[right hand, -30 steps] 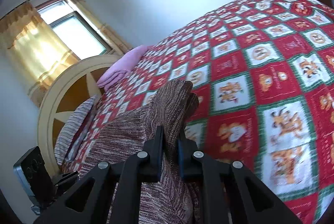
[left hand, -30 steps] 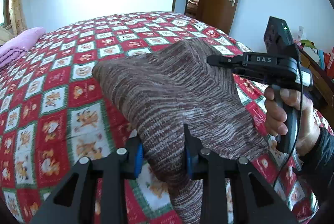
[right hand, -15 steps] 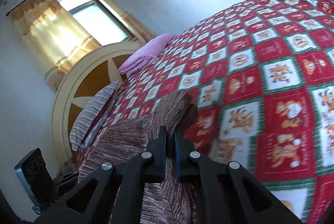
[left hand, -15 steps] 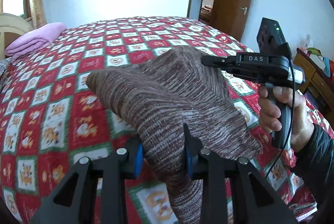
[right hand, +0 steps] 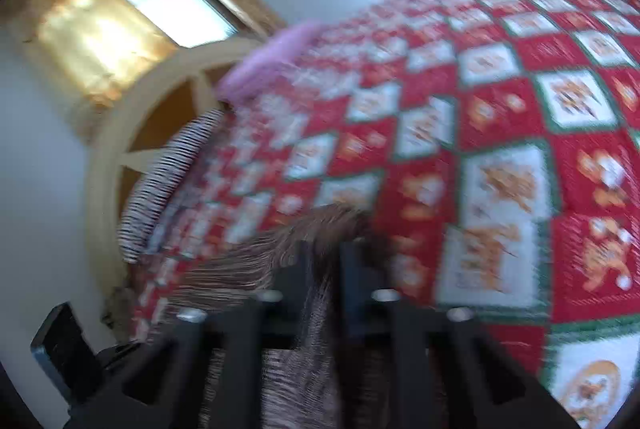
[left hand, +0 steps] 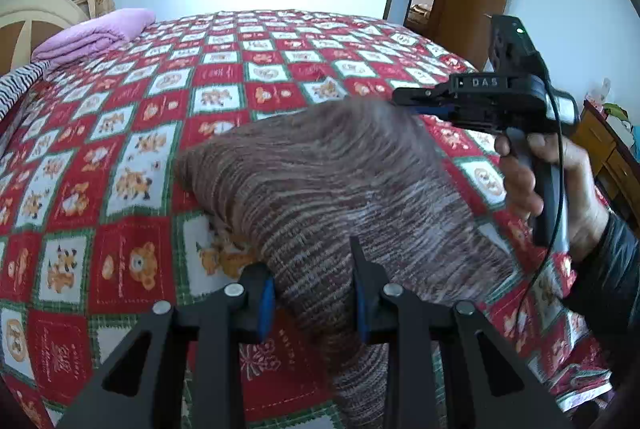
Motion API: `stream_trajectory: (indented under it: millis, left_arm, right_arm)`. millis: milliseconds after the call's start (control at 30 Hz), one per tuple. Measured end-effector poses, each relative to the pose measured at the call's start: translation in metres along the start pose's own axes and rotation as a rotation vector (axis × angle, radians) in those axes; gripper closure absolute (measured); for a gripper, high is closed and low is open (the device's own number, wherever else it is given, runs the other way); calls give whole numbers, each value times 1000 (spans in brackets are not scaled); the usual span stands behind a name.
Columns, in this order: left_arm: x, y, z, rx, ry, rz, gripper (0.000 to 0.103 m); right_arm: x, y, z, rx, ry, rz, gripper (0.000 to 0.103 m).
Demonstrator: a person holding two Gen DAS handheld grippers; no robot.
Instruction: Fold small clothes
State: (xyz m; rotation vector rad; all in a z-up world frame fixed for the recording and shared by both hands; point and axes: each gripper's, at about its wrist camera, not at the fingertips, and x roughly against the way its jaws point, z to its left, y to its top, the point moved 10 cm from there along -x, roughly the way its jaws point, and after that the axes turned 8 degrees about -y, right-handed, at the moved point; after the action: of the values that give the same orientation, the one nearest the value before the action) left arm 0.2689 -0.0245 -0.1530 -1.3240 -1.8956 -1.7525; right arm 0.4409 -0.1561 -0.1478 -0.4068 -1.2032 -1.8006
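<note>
— Both grippers are holding? Left first.
— Left gripper (left hand: 314, 293) is pinching the brown knit garment (left hand: 340, 189) above the quilted bed's (left hand: 132, 133) near edge; right gripper (left hand: 404, 100) is gripping its far corner, fingers narrow.
— Progress?
— Early, I'd judge: it's hanging lifted, no fold laid down yet.

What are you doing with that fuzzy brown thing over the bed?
A person is folding a brown knitted garment using two hand-held grippers. The left gripper pinches the near part of it, and the right gripper pinches another part farther along, so the cloth is stretched between them above the red patchwork bedspread. The right wrist view is blurred, so that gripper is moving fast. The garment is not laid down flat yet.
</note>
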Motion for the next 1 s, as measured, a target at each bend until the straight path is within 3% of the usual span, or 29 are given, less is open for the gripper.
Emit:
stream_trajectory:
  millis: [33, 233, 367, 467, 533, 733, 1000]
  left_arm:
    - [-3, -5, 3, 7, 1, 7, 71]
    - [-16, -26, 16, 47, -7, 27, 71]
    - [-19, -29, 15, 44, -6, 25, 71]
    - [-20, -30, 17, 50, -11, 29, 71]
    - [-19, -31, 17, 47, -11, 26, 71]
    - [-1, -22, 17, 44, -14, 5, 71]
    - [44, -9, 38, 32, 58, -55, 71]
  right_arm:
    - [-2, 0, -6, -13, -1, 4, 51]
    - [-18, -22, -19, -9, 31, 74, 49]
    - [-43, -44, -13, -1, 76, 171, 48]
    - [-57, -56, -11, 57, 42, 180, 50]
    - [-59, -58, -4, 76, 56, 193, 86]
    - [-46, -51, 16, 81, 97, 150, 88]
    - [-37, -33, 73, 141, 167, 101, 90]
